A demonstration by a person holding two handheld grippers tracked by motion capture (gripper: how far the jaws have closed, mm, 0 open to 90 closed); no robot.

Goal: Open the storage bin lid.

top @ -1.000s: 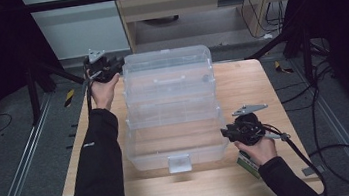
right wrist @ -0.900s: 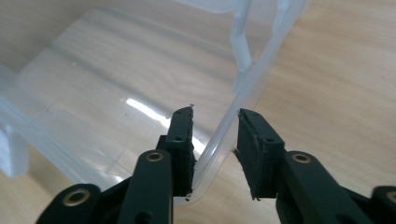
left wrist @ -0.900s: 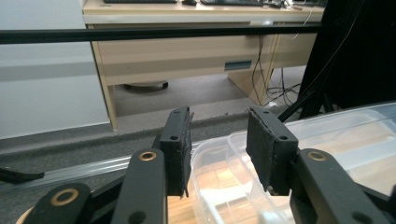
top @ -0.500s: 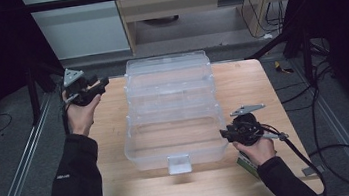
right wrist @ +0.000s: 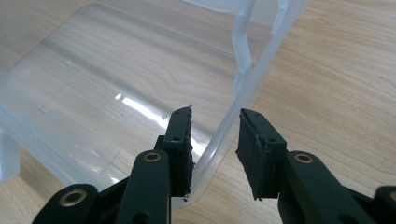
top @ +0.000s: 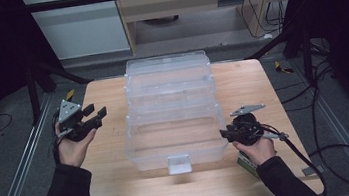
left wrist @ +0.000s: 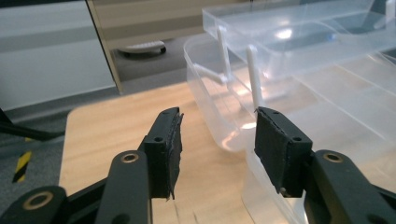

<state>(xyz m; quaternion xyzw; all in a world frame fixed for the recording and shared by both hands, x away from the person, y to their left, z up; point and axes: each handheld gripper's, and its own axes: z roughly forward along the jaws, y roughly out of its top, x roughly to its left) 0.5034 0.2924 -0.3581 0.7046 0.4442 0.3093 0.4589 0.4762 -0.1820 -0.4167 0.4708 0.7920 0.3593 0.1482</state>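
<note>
On the left, the left gripper (top: pixel 95 116) is held over the left side of the desk (top: pixel 106 93), apart from the clear box (top: pixel 173 128). Its jaws are open with nothing between them. The clear box sits in the middle of the desk. At its near right side is the right gripper (top: pixel 223 133). The right gripper view shows its open jaws on both sides of the box's thin wall (right wrist: pixel 222 128), which the high view cannot show.

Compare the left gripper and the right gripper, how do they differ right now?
The left gripper is held off the clear plastic box, over the bare table beside it; the right gripper is at the box's near right wall. The left gripper's jaws have nothing between them, while the right gripper's jaws straddle that wall's rim, one jaw on each side. The left jaws stand wider apart. Both are open, black, and hand-held.
</note>
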